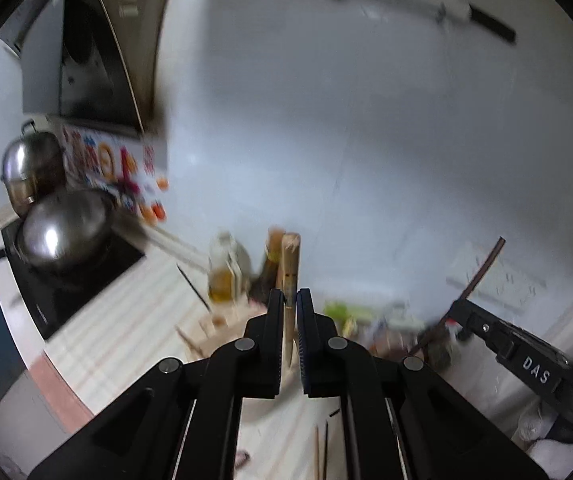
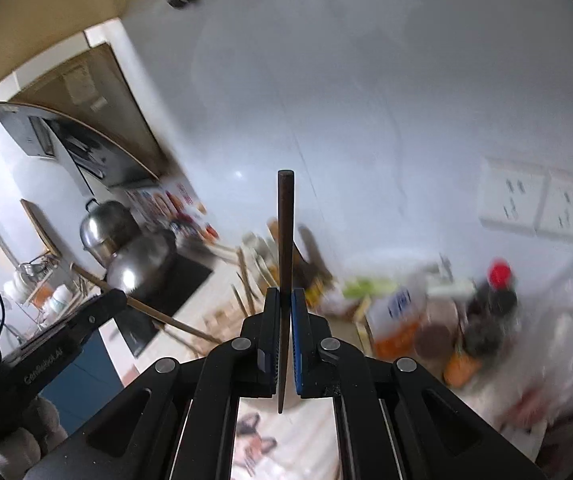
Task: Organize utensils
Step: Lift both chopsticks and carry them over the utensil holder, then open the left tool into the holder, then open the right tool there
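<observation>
Left claw (image 1: 290, 300): my jaws are closed on a pale chopstick (image 1: 289, 276), gripped near mid-length, held upright above the counter (image 1: 98, 344).
Right claw (image 2: 285, 298): my jaws are clamped on a dark chopstick (image 2: 285, 240), also upright, tip end hanging below the pads.
Cross-view check: my right claw and its dark stick show at far right of the left view; my left claw (image 2: 120, 296) shows at left of the right view with the pale stick slanting out of it.
Loose utensils: more chopsticks (image 1: 321, 452) lie on the counter near me, below my left claw; others lie farther off by the oil bottle (image 1: 222, 272).
Surroundings: wok (image 1: 66, 228) and pot (image 1: 32, 168) on the stove at far left; bottles and jars (image 2: 486, 308) at right. Both views are motion-blurred.
Holder: no utensil holder or tray can be made out; I cannot tell where the sticks are meant to go.
Step in hand (judgement): carrying one stick per claw, mid-transfer, nothing yet deposited.
Next move (judgement): locate the destination, keep each stick vertical, lower tip first, then release one claw at a time.
Risk (judgement): thin round sticks may pivot in the pads.
</observation>
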Motion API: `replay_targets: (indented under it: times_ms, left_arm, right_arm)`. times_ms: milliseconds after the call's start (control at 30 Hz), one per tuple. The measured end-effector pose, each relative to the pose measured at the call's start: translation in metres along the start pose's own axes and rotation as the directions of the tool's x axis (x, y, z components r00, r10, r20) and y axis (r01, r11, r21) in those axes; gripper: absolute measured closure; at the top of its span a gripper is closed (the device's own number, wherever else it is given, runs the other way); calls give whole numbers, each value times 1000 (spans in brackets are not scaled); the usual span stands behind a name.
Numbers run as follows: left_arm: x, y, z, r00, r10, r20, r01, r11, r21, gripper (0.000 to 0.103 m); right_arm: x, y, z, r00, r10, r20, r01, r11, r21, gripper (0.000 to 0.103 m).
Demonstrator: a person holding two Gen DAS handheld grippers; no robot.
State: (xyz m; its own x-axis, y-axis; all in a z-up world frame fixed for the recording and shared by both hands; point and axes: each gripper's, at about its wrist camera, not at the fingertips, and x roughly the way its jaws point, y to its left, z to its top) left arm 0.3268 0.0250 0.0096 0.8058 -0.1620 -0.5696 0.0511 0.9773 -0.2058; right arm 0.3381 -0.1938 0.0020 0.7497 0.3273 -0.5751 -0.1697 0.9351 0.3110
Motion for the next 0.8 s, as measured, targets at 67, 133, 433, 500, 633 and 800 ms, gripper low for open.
replay_targets:
  times_ms: [67,133,433,500,633,800]
  left_arm:
    - [4,7,15,999,27,22,-27,1000,-3,99]
    - [12,14,23,998,58,27,-58,998,-4,99]
    - [58,48,25,993,118,-28,-120,991,-58,103]
    - [65,51,20,993,102,-58,-106,992,-75,103]
    - [71,50,12,992,105,-76,-110,992,-66,103]
    - [77,53,9,990,107,-92,-114,991,-74,103]
  right_arm:
    - [9,12,16,1000,9,15,-9,1000,-18,98]
    - [20,21,26,1000,8,22,-7,999,-34,98]
    - [95,40,42,999,29,-21,-30,998,-49,98]
    - [112,43,37,998,34,-47,-37,998,-52,98]
    - [136,45,26,995,46,-85,-51,997,-57,98]
    - [154,45,15,993,41,-107,-48,997,-62,98]
